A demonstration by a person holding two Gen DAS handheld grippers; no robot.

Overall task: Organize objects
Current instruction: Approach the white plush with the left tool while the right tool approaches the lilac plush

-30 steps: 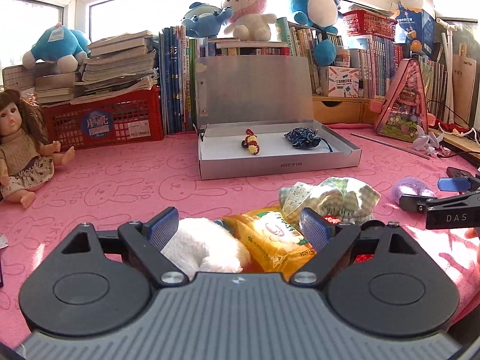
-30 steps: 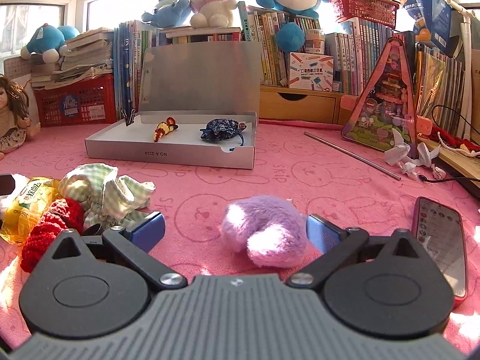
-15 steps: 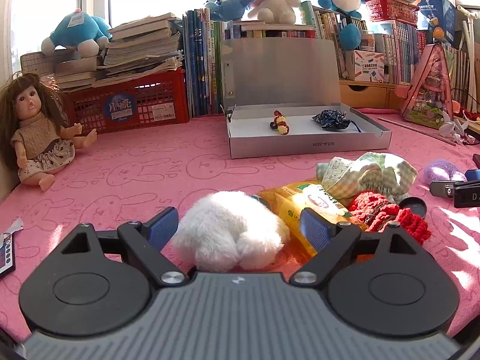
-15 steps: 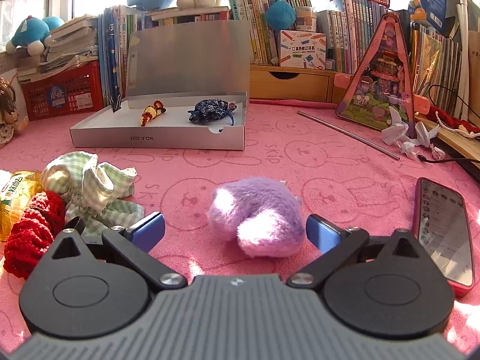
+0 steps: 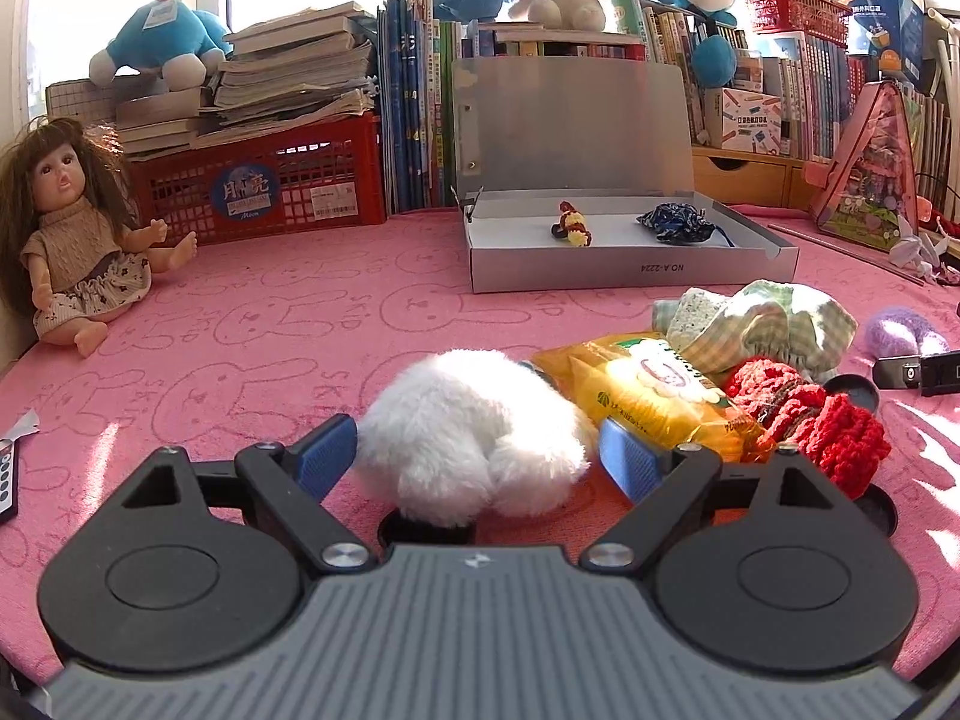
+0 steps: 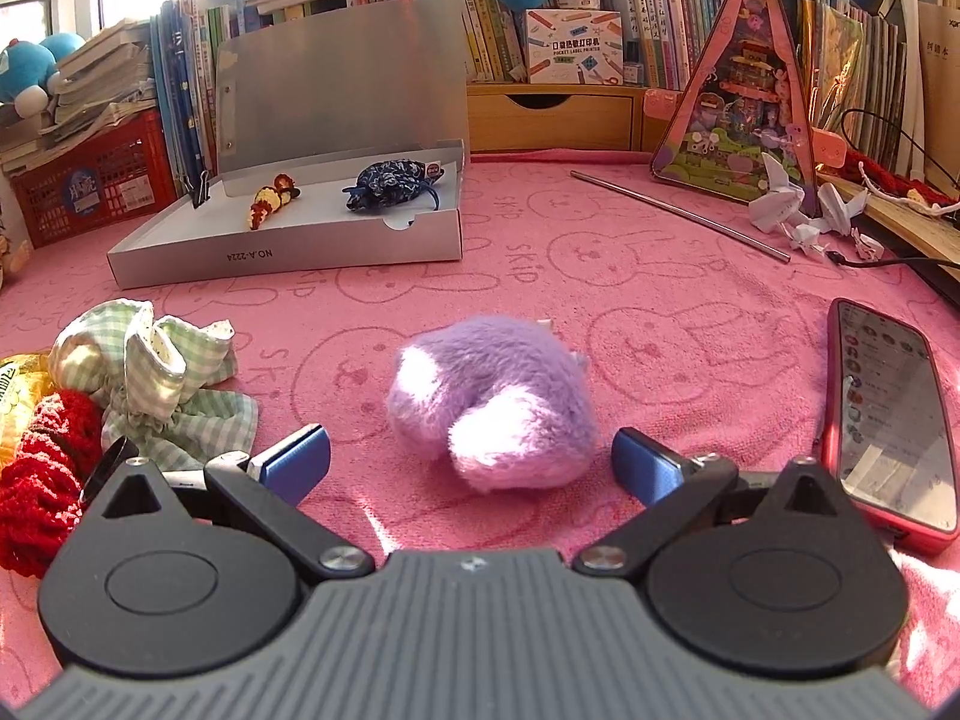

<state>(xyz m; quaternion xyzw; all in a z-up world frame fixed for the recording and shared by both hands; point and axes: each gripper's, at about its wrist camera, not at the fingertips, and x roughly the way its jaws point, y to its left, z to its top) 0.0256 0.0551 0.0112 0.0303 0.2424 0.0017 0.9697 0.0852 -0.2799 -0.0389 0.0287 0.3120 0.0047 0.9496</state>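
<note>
A white fluffy plush (image 5: 474, 426) lies on the pink cloth between the spread blue pads of my left gripper (image 5: 477, 459), which is open around it. To its right lie a yellow snack packet (image 5: 648, 399), a red knitted piece (image 5: 804, 414) and a green checked cloth (image 5: 762, 324). My right gripper (image 6: 474, 459) is open too, its pads either side of a purple fluffy plush (image 6: 498, 402) without pressing it. The open grey box (image 5: 630, 267) at the back holds a small red-yellow knitted toy (image 5: 573, 228) and a dark blue pouch (image 5: 675, 225).
A doll (image 5: 78, 228) sits at the left, a red crate (image 5: 264, 186) with stacked books behind it. A phone (image 6: 888, 414) lies right of the purple plush. A metal rod (image 6: 678, 216), paper cranes (image 6: 804, 210) and a pink triangular case (image 6: 738, 102) are at the back right.
My left gripper swung left and sank, so the white plush now sits centred between its pads. My right gripper tipped down toward the purple plush, which now lies closer between its pads.
</note>
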